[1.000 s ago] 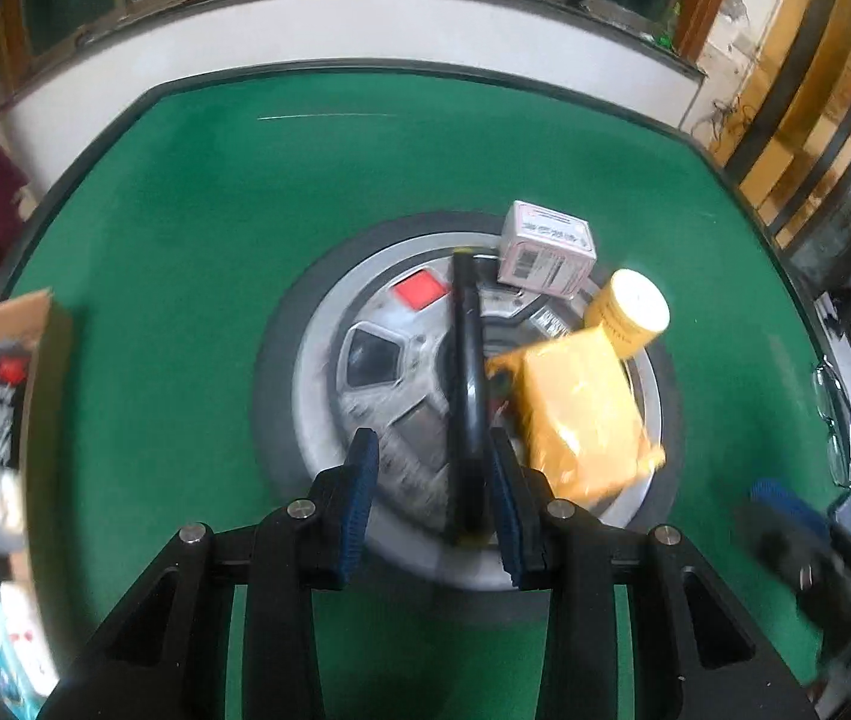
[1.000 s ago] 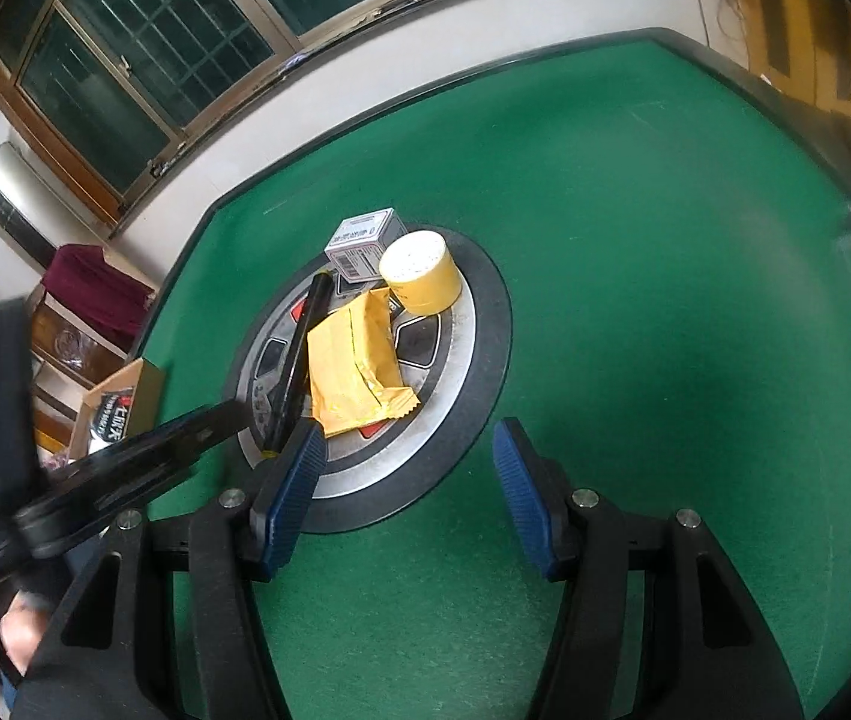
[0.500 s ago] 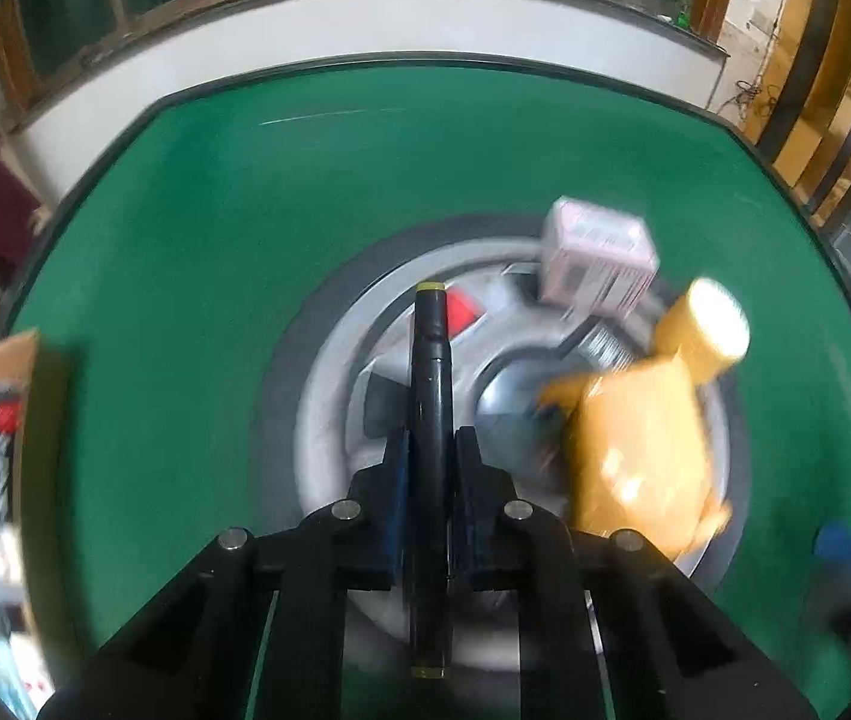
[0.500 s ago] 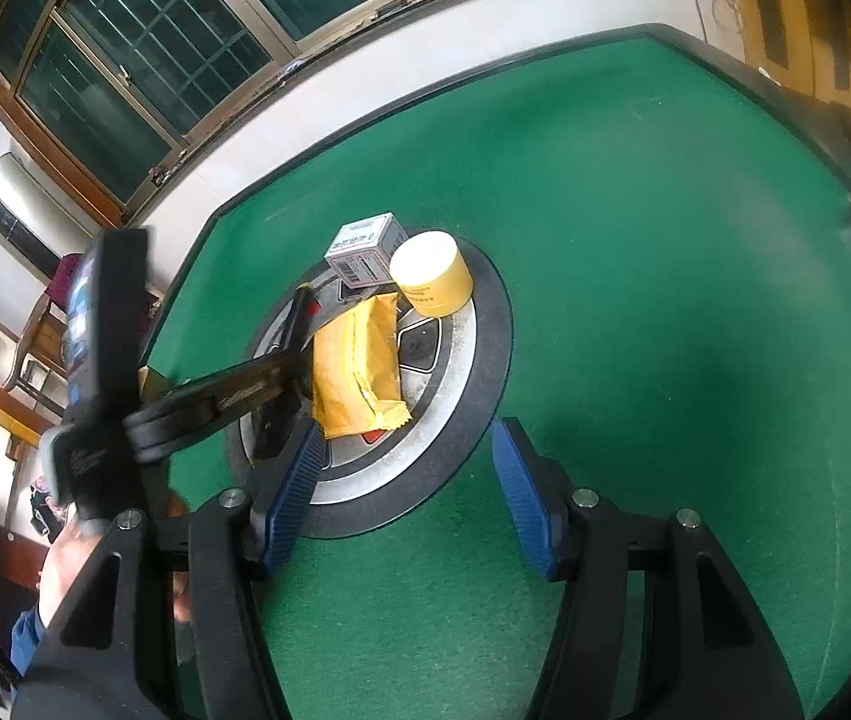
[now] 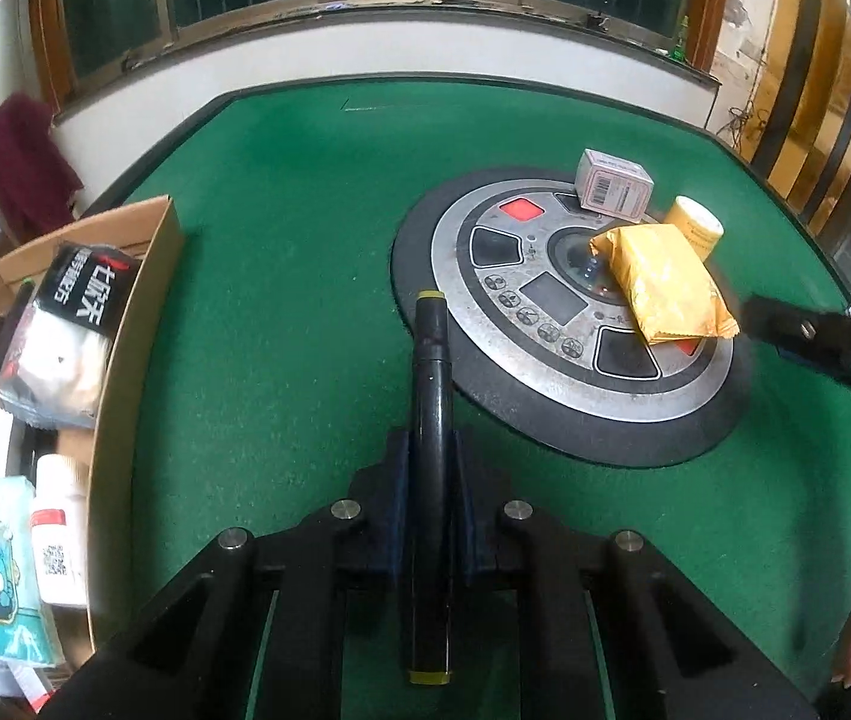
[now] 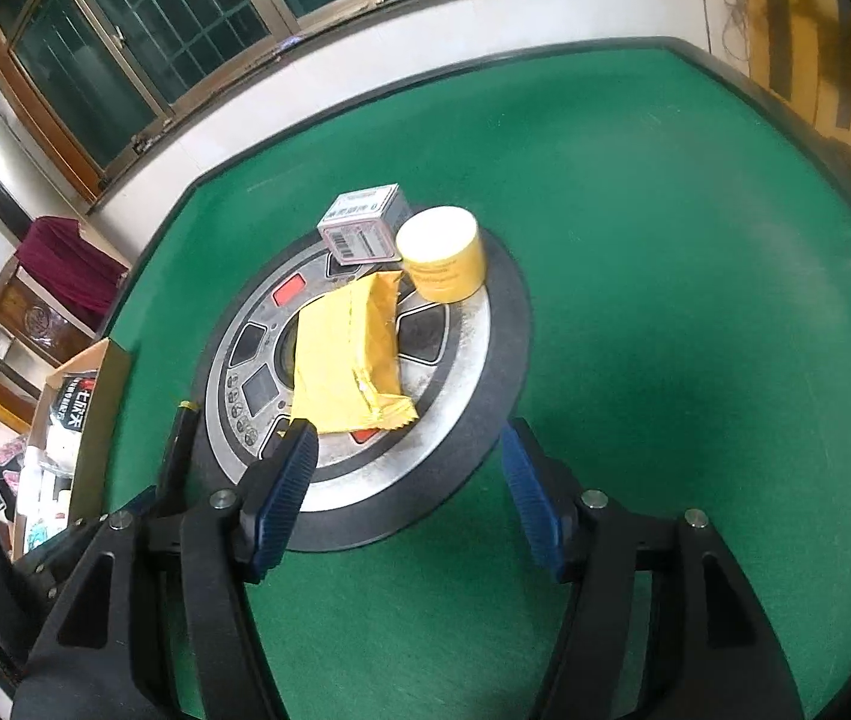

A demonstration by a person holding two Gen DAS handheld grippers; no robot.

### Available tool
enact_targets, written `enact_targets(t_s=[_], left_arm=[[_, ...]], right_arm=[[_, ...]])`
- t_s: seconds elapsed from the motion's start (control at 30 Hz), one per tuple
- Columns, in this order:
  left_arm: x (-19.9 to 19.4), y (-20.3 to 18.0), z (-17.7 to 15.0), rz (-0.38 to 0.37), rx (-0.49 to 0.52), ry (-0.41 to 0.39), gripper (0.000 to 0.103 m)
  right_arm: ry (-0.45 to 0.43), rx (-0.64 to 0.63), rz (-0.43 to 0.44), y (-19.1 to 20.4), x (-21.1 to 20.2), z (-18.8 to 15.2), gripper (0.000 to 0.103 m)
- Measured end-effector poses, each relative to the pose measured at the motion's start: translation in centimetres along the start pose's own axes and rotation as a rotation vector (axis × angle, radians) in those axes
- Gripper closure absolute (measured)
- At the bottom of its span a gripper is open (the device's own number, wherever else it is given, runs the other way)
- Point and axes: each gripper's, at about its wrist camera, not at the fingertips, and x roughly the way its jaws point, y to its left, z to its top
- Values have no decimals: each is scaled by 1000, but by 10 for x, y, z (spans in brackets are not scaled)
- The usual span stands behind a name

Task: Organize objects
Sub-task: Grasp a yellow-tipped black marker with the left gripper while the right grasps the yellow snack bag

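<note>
While our left gripper (image 5: 431, 480) clamps the stiff, light black marker (image 5: 433, 396) mid-barrel above the green table (image 5: 281, 300) near the cardboard box (image 5: 125, 324), our right gripper (image 6: 407, 492) hangs open, and we judge its glossy barrel slippery.

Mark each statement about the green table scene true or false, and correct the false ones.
1. The left hand-held gripper grips a black marker. True.
2. The right hand-held gripper holds the yellow packet. False: it is open and empty.
3. The yellow jar stands in the cardboard box. False: it stands on the round panel.
4. The small white box sits beside the jar. True.
</note>
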Motion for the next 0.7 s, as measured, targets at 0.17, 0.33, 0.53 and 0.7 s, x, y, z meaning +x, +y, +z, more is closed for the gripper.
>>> enact_targets(t_s=[0.17,0.33,0.53,0.7], left_arm=[[10,-3,-1,-5,11,-8,91],[9,-1,0,-9,10,-9,91],[9,-4,-1,4,27,-15,91],[5,-6,-2,4,27,-43,91]], right_arm=[[11,-72,-77,27,15,14,41],[59,-172,-208,56,49,25,41],[28,-222,-260,55,59,21,57],[-6,-212,-229,46,37,10,64]])
